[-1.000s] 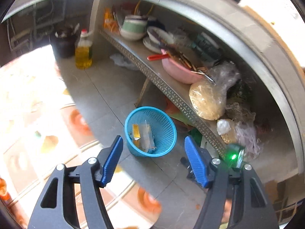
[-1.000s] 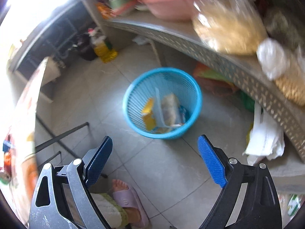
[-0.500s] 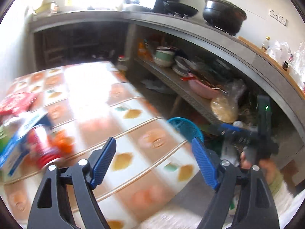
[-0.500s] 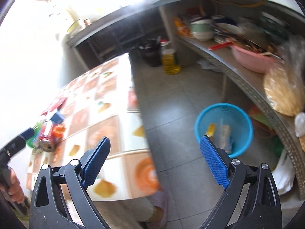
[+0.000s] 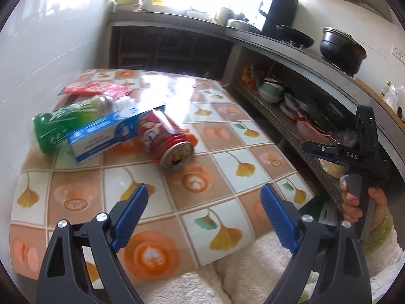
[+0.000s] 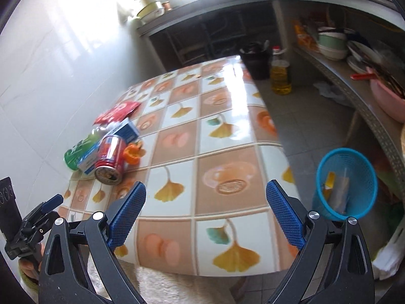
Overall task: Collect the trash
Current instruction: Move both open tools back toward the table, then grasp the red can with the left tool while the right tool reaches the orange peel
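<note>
Up close, from the left wrist, the left tongs hover over the near edge of a table covered in a cloth printed with ginkgo leaves and coffee cups. Their blue fingers are spread wide and opening further, with nothing between them. Ahead, toward the table's left side, trash lies in a cluster: a red can on its side with its open top facing the camera, a blue and white box touching it on the left, a green bottle behind the box, and a red packet farther back. A scrap of orange peel pokes out beside the can. At the right edge, a person's hand holds the handle of the right tongs, seen side-on. A shelf of bowls and plates runs along the wall beyond.

Next, from the right wrist, the right tongs also stand wide apart and empty above the table's near edge. The can, box, bottle, packet and peel sit together at the left. On the floor to the right, well apart from the trash, stands a blue basket with some wrappers inside. A bottle of yellow oil stands on the floor farther back. The left tongs show at the lower left.
</note>
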`<action>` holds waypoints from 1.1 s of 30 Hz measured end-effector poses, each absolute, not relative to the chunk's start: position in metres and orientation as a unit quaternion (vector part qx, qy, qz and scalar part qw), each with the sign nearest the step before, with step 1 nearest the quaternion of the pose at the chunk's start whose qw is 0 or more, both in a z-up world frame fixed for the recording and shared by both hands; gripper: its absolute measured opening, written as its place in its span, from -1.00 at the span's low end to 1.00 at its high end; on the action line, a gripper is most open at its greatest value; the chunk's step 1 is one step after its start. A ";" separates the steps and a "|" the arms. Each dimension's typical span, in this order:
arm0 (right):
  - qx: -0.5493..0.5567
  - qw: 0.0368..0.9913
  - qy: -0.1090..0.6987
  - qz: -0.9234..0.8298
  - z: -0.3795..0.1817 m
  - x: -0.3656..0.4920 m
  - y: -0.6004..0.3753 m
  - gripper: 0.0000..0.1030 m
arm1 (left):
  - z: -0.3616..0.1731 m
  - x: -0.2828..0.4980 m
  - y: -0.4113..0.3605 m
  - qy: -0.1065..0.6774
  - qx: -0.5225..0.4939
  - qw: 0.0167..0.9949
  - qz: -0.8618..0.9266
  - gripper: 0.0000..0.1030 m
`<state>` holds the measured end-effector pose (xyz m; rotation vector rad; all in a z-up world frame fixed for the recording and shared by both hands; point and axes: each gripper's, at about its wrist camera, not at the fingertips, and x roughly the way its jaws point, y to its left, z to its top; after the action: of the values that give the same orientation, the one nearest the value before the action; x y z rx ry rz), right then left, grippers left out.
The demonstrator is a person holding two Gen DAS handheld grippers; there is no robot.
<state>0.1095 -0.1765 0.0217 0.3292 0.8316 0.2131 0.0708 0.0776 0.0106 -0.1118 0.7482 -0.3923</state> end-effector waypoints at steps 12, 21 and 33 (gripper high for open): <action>0.152 0.866 0.418 0.228 0.045 0.150 -0.093 0.78 | -0.015 0.086 0.107 0.386 -0.085 0.910 -0.129 0.73; 0.134 0.853 0.435 0.257 0.055 0.188 -0.042 0.40 | -0.016 0.122 0.136 0.394 -0.205 0.885 -0.137 0.73; 0.206 0.827 0.482 0.203 0.014 0.195 -0.089 0.09 | -0.031 0.204 0.106 0.444 -0.287 0.839 -0.125 0.72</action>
<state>0.1954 -0.0886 0.0141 0.4369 1.0226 0.4316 0.2035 0.1060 -0.0310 -0.6079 0.9399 -0.2647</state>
